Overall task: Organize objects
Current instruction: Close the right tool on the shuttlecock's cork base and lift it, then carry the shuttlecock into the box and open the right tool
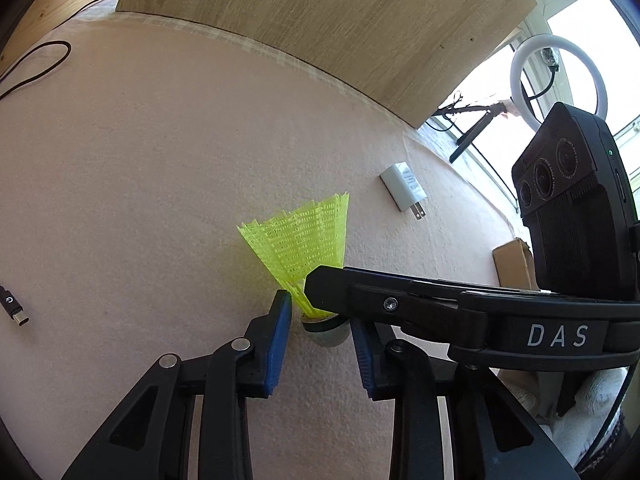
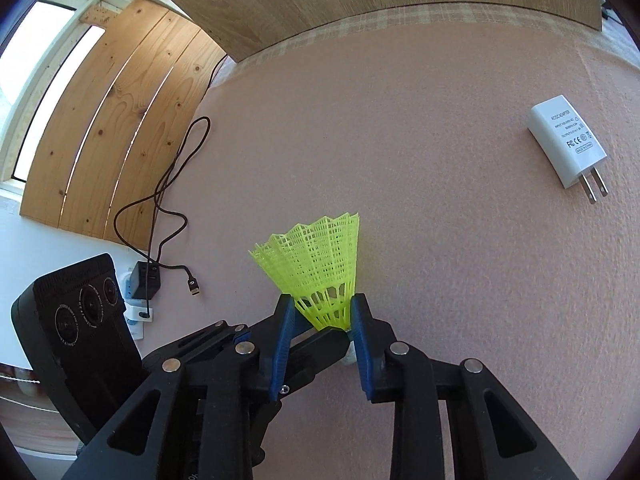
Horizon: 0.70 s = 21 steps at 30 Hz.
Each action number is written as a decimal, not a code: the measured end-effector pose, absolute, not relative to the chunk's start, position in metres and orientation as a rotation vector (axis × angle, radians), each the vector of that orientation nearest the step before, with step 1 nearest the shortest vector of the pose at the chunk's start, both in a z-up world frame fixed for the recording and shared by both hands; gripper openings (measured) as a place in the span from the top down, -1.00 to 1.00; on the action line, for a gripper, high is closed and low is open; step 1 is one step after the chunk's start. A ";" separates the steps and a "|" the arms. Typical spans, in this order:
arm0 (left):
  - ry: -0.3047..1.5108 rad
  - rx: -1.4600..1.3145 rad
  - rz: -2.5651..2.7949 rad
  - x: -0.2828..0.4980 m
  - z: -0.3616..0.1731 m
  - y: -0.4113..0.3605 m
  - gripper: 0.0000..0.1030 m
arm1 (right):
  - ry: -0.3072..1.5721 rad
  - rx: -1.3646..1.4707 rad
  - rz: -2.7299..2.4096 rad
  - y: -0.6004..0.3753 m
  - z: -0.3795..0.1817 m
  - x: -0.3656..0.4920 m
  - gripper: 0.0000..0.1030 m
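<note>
**Pink felt table holds scattered gear**

A pink felt-covered table point(image 2: 460, 320) carries a yellow shuttlecock point(image 2: 320, 268) standing on its cork. A white plug adapter point(image 2: 566, 146) lies beyond it to the right; a black USB cable point(image 2: 168, 196) trails to its left.

We're losing the yellow mesh shuttlecock's grey rounded base point(image 1: 326, 332) behind the right gripper's black finger point(image 1: 400, 298); white wall adapter's label print point(image 1: 410, 184) is reading too small.

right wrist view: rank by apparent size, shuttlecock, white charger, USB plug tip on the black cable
1. Yellow shuttlecock, though it sits nearest the camera, which inflates it.
2. White charger, not much smaller in frame.
3. USB plug tip, clearly the smallest.
</note>
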State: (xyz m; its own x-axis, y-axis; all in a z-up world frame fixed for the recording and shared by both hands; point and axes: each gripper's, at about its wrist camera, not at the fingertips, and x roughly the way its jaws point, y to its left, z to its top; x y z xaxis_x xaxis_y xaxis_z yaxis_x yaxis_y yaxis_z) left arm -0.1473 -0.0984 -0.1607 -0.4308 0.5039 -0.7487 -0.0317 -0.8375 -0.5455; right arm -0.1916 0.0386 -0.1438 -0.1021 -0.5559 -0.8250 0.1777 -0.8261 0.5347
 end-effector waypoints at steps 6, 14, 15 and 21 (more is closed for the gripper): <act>-0.615 -1.415 2.346 -0.137 -0.140 -0.067 0.40 | -0.434 1.642 -1.986 0.069 -0.125 -0.176 0.53; -0.497 -1.318 2.371 -0.128 -0.096 0.012 0.40 | -0.454 1.539 -2.073 0.142 -0.080 -0.150 0.53; -0.481 -1.303 2.366 -0.128 -0.091 0.024 0.40 | -0.457 1.526 -2.090 0.153 -0.075 -0.147 0.53; -0.386 -1.222 2.311 -0.131 -0.063 0.105 0.40 | -0.503 1.455 -2.219 0.230 -0.044 -0.129 0.53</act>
State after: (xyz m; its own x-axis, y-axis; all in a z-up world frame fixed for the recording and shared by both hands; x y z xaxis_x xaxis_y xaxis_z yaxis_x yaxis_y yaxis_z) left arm -0.1312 0.1054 -0.0627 -0.4762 0.5458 -0.6894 -0.2922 -0.8377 -0.4614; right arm -0.1288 0.2298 -0.0443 -0.3513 -0.5419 -0.7635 0.1598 -0.8382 0.5214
